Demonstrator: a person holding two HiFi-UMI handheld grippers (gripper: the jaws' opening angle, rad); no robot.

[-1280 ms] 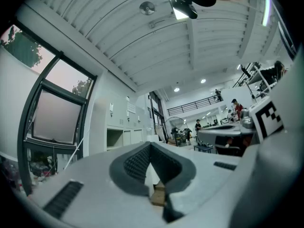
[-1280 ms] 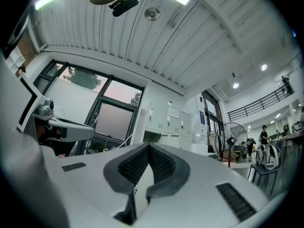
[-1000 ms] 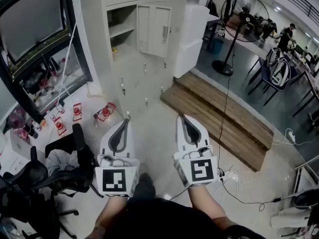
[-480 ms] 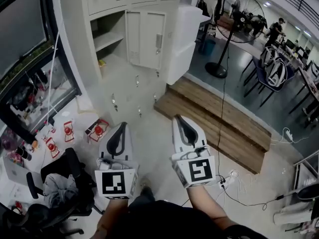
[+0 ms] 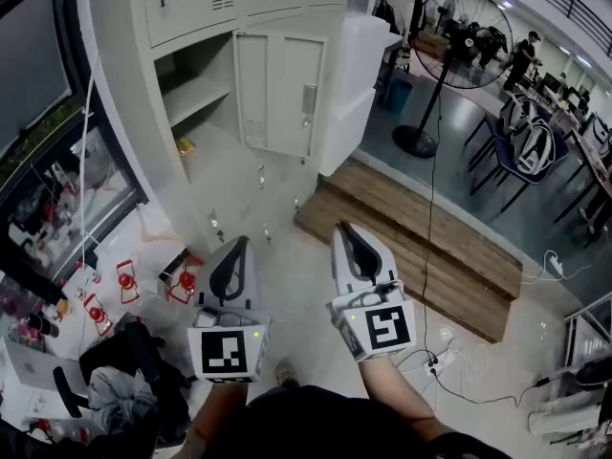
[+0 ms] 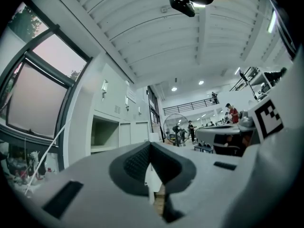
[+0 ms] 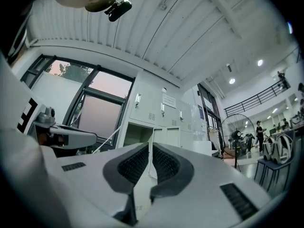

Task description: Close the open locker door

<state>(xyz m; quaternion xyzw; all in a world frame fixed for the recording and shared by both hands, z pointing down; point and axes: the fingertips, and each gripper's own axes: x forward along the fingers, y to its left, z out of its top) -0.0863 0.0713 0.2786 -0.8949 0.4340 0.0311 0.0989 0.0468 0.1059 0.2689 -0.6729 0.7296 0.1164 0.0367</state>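
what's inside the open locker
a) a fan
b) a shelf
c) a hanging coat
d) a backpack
b: a pale shelf crosses the open locker, whose door stands swung out at its right; no backpack, fan or coat shows inside.

A standing fan was seen on the dark floor at upper right, with chairs carrying backpacks further right. A long wooden platform was laid along the floor in the middle. Red items were scattered on the pale floor at left. A black chair draped with clothes was noted below them. A white power strip was spotted at far right, and people far back.
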